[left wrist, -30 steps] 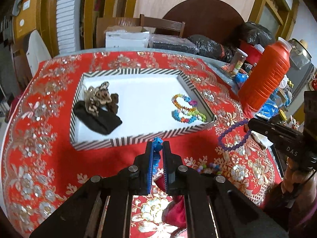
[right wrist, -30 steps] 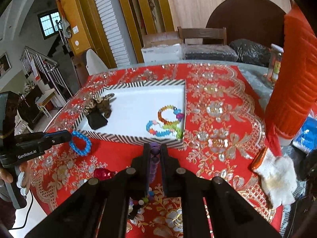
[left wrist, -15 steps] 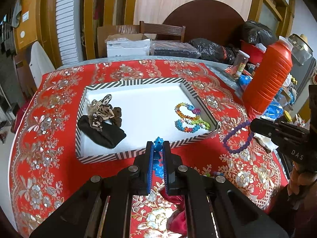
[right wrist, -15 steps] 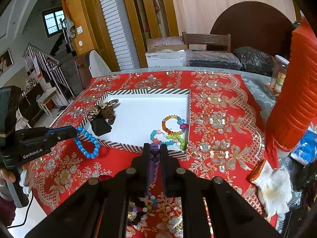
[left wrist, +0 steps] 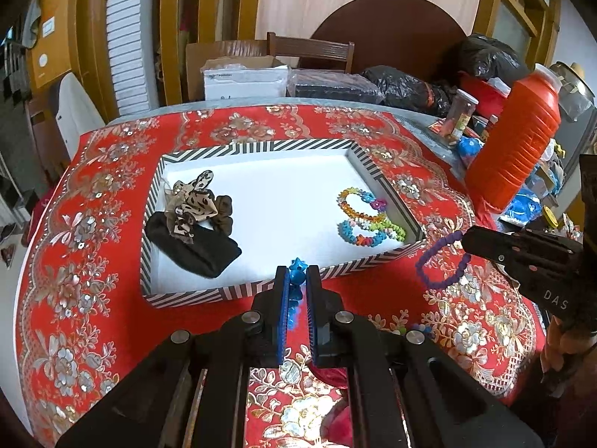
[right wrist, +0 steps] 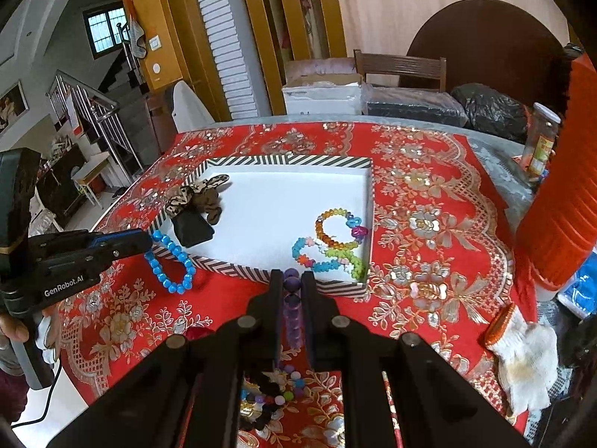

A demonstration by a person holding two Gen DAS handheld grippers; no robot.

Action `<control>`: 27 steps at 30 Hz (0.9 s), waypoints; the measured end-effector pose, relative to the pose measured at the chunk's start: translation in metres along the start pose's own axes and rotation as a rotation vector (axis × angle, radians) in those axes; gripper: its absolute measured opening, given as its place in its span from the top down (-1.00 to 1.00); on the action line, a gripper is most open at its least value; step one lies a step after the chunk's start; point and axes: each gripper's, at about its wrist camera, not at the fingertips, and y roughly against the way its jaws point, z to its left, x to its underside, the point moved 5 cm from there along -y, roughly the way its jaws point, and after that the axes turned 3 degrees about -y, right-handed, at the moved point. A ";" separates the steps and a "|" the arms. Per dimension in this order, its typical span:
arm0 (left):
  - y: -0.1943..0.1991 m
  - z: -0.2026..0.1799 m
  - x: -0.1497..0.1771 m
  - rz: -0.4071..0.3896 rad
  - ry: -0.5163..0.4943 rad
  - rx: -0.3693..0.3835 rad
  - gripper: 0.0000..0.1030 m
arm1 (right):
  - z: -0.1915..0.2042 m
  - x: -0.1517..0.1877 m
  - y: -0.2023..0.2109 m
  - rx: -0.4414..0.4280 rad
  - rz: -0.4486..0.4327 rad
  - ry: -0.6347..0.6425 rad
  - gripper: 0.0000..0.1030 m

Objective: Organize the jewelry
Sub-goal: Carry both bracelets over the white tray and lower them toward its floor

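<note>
So both grippers are carrying bracelets toward the striped tray (left wrist: pixel 261 290): left gripper (left wrist: pixel 297 280) pinching the blue bracelet (right wrist: pixel 169 261), right gripper (right wrist: pixel 291 280) pinching the purple bracelet (left wrist: pixel 442 261). Next probably needs lowering inside, then releasing.

"DAS" on the right gripper (left wrist: pixel 466 240); "GenRobot.AI" on the left gripper (right wrist: pixel 147 240).

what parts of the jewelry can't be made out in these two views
- Left wrist view: most of the blue beaded bracelet is hidden between and below the left hand-held gripper.
- Right wrist view: the loose pile of mixed beads is largely covered by the right hand-held gripper, which clamps the purple beaded bracelet.
- Both views: individual clasps are too small to see.
</note>
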 end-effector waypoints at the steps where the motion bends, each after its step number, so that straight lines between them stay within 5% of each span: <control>1: -0.001 0.001 0.000 0.001 0.001 -0.001 1.00 | 0.001 -0.001 -0.002 -0.001 0.003 0.001 0.82; 27: -0.027 0.010 -0.040 0.012 0.007 0.001 1.00 | 0.003 -0.041 -0.032 0.005 0.013 0.039 0.82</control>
